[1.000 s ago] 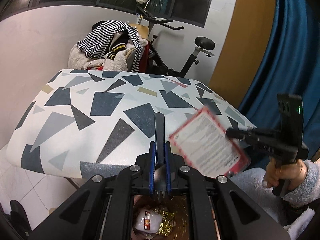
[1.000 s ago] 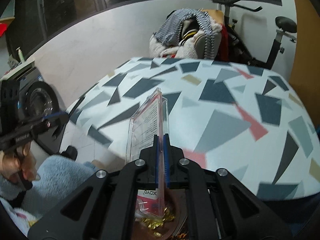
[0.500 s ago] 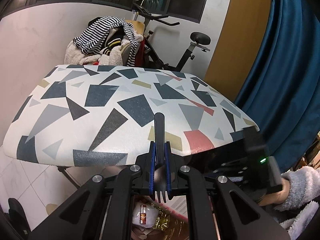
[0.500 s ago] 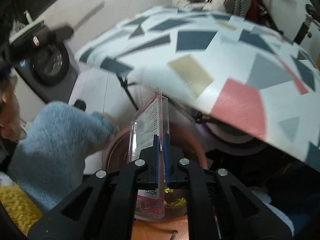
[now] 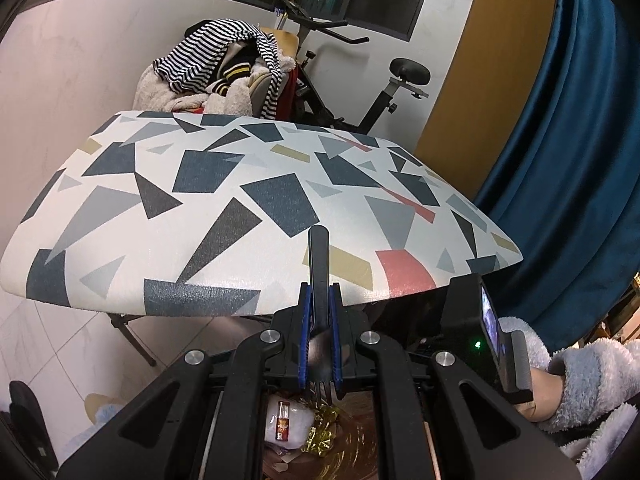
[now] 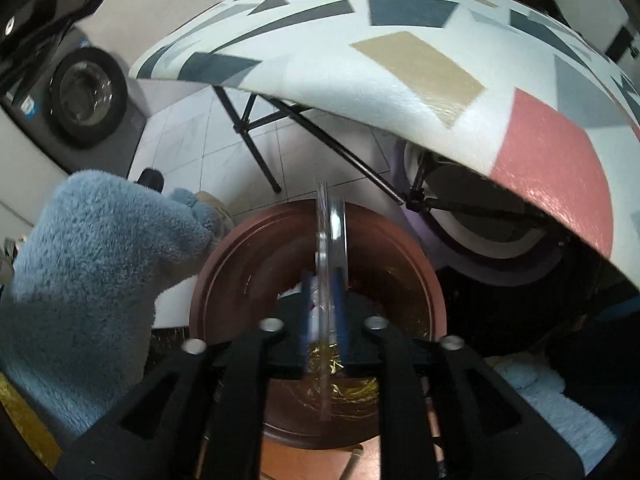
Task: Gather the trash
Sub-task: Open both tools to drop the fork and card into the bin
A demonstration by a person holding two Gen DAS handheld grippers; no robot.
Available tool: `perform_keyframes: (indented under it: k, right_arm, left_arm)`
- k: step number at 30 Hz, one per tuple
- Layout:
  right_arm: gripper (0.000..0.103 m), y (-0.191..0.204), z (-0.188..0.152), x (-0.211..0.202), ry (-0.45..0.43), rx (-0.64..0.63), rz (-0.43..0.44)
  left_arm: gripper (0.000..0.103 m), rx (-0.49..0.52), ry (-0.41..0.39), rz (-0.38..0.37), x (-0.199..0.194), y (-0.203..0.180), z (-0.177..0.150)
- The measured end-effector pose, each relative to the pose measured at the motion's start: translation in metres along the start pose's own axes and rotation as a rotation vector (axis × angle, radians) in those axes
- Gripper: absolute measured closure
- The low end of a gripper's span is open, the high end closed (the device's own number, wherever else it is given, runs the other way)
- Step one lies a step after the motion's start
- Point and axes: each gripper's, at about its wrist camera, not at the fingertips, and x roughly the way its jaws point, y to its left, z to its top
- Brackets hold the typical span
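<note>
Left wrist view: left gripper (image 5: 320, 344) clamped on a black fork (image 5: 319, 280), handle forward over the table (image 5: 200, 216) edge, tines back above wrappers (image 5: 304, 428) just below. Right wrist view: right gripper (image 6: 324, 316) pinching a clear package (image 6: 330, 248) edge-on, directly over the brown bin (image 6: 416, 264) beneath it. Judged near the end: table bare, some trash binned, fork and package left to drop; bin rim seen only from right, bare tabletop only from left.
</note>
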Motion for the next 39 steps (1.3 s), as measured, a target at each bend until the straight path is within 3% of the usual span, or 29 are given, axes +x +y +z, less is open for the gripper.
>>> perform_keyframes:
  k: [2,6,8,11,15,19,27,39]
  right_arm:
    - [0.055,-0.004,0.0,-0.003,-0.019,0.012,0.0]
    - [0.036,-0.014,-0.001,-0.021,-0.106,0.064,-0.001]
    - [0.02,-0.02,-0.003,-0.033,-0.171,0.088,-0.011]
    - [0.009,-0.027,-0.005,-0.052,-0.262,0.104,-0.03]
    - [0.006,-0.04,-0.01,-0.078,-0.381,0.11,-0.084]
    - [0.006,-0.05,-0.01,-0.088,-0.435,0.14,-0.141]
    - [0.006,-0.075,-0.002,-0.095,-0.423,0.206,-0.172]
    - [0.006,-0.076,-0.004,-0.083,-0.39,0.2,-0.174]
  left_arm:
    - [0.094,0.0,0.001,0.001,0.0,0.0,-0.001]
    - [0.094,0.007,0.008,0.002,0.003,0.001,-0.004]
    - [0.094,0.012,0.015,0.0,0.005,0.0,-0.006]
    - [0.094,0.031,0.029,-0.001,0.01,-0.002,-0.012]
    - [0.094,0.049,0.051,-0.022,0.02,-0.003,-0.022]
    - [0.094,0.079,0.096,-0.044,0.041,-0.007,-0.034]
    - [0.094,0.095,0.204,-0.089,0.083,-0.008,-0.066]
    - [0.094,0.139,0.279,-0.077,0.106,-0.017,-0.079]
